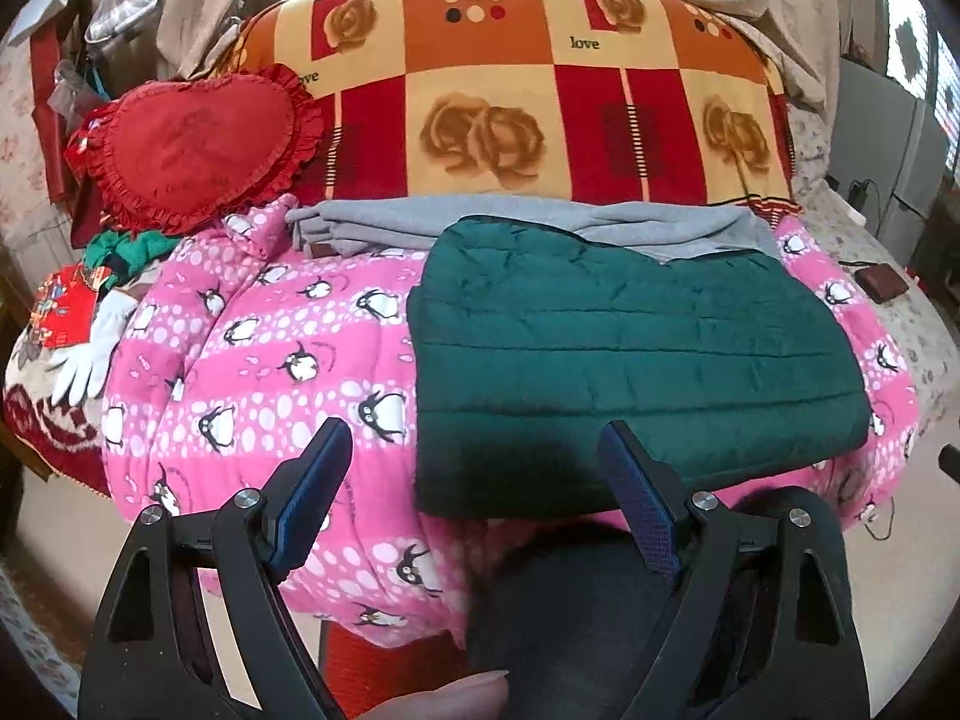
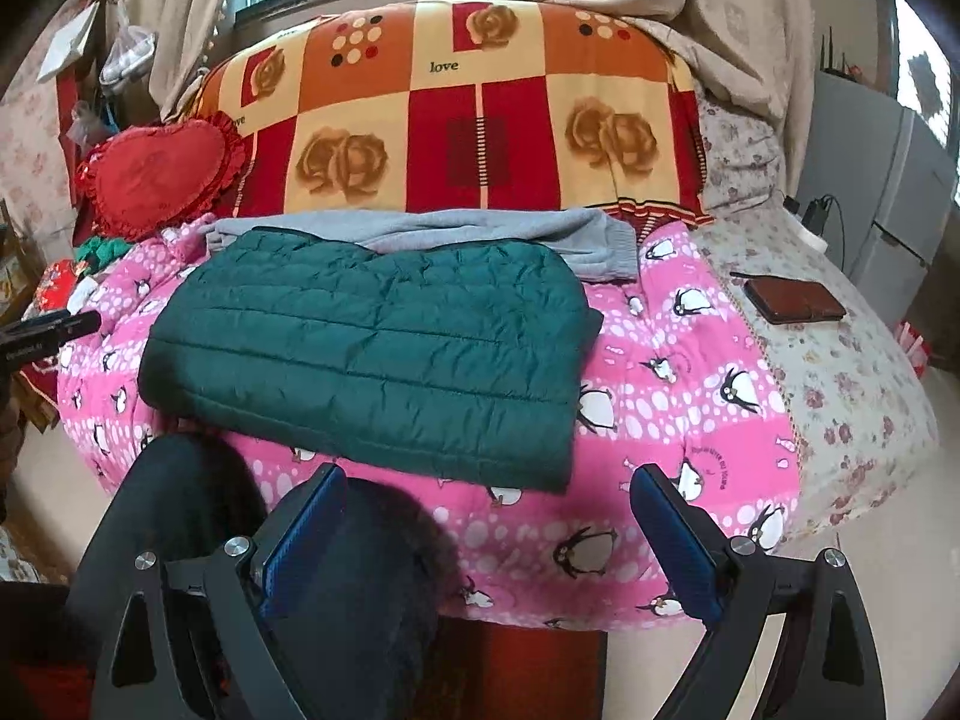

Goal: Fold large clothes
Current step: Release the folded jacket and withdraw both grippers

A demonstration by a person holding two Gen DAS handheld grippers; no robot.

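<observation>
A dark green quilted jacket [image 1: 636, 348] lies folded into a rectangle on the pink penguin quilt [image 1: 270, 336]; it also shows in the right wrist view [image 2: 372, 342]. A folded grey garment [image 1: 480, 219] lies just behind it, also in the right wrist view [image 2: 480, 228]. My left gripper [image 1: 474, 438] is open and empty, held off the bed's near edge in front of the jacket. My right gripper [image 2: 486, 486] is open and empty, below the jacket's near right corner. The left gripper's tip [image 2: 54, 324] shows at the left edge of the right wrist view.
A checked rose blanket [image 1: 510, 102] is piled behind. A red heart pillow [image 1: 192, 144] and a white glove [image 1: 90, 354] lie at the left. A brown wallet [image 2: 792, 300] rests on the floral sheet [image 2: 840, 372] at the right. The person's dark-clad legs [image 2: 348, 570] are below the bed edge.
</observation>
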